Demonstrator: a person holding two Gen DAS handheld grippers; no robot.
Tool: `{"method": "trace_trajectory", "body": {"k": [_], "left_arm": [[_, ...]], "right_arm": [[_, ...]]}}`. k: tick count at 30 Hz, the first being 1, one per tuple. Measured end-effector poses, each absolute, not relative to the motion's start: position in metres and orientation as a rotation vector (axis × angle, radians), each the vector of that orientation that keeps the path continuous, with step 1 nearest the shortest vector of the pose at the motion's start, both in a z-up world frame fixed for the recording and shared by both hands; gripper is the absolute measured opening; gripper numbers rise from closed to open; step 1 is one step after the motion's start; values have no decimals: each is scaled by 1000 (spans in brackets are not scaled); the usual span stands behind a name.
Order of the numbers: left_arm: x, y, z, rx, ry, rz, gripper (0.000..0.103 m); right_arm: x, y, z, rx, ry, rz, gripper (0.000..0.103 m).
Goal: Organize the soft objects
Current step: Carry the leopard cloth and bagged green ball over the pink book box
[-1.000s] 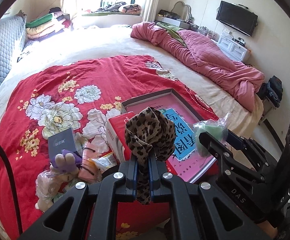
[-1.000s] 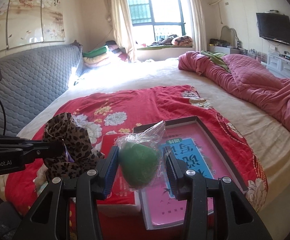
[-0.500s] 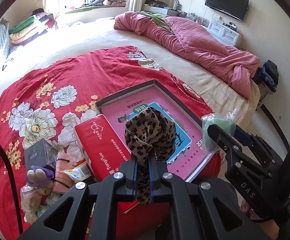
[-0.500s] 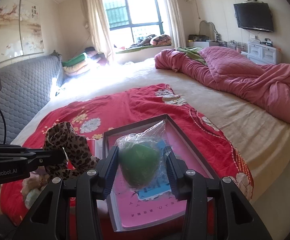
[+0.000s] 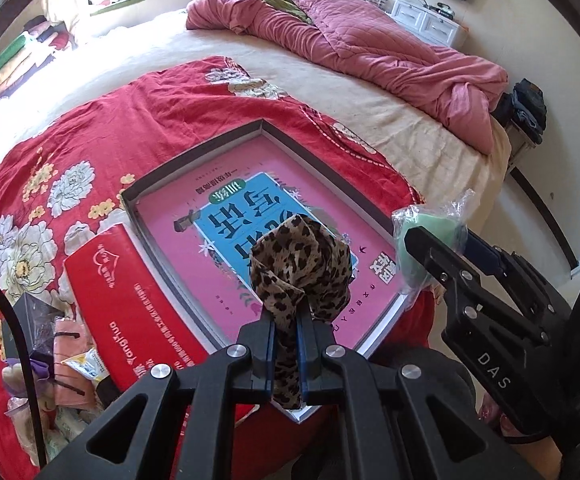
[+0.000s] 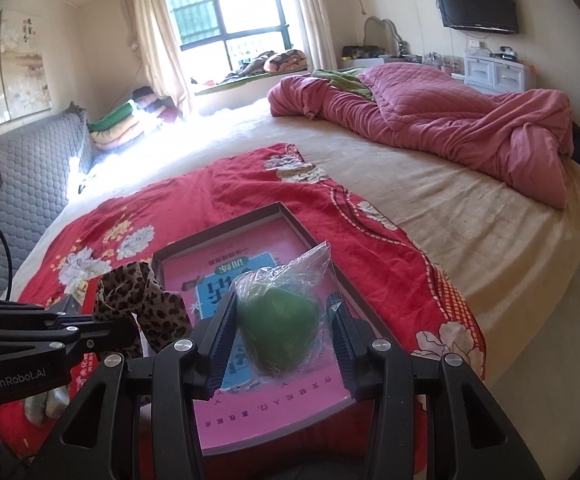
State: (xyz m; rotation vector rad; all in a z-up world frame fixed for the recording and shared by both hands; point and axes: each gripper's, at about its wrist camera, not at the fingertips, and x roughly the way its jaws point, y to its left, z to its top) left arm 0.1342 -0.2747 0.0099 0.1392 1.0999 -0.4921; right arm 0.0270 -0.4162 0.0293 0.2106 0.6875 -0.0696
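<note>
Bed (image 5: 370, 96), scarf (image 5: 302, 264) pinched, perhaps bagged sponge (image 6: 277, 320) gripped

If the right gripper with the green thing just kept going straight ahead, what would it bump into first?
Probably the pink box. The right gripper, shut on the bagged green object, points forward and down over the box's pink inside, so the bag would likely touch that first. How high it hangs above is hard to tell.

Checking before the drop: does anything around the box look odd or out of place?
A hard red carton lies beside the box, among soft things; the box's print reads upside down from here. Nothing spilled.
</note>
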Motion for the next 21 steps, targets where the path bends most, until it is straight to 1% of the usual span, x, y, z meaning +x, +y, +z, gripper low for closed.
{"method": "trace_trajectory", "body": {"k": [4,21], "left_arm": [[138,-288,-8,175,1161,-496,8],[139,-318,-44,265,1248,-519,9]], "right_arm": [[31,-427,18,227,712,-93,47],[57,-440,-21,286,887,-99,47]]}}
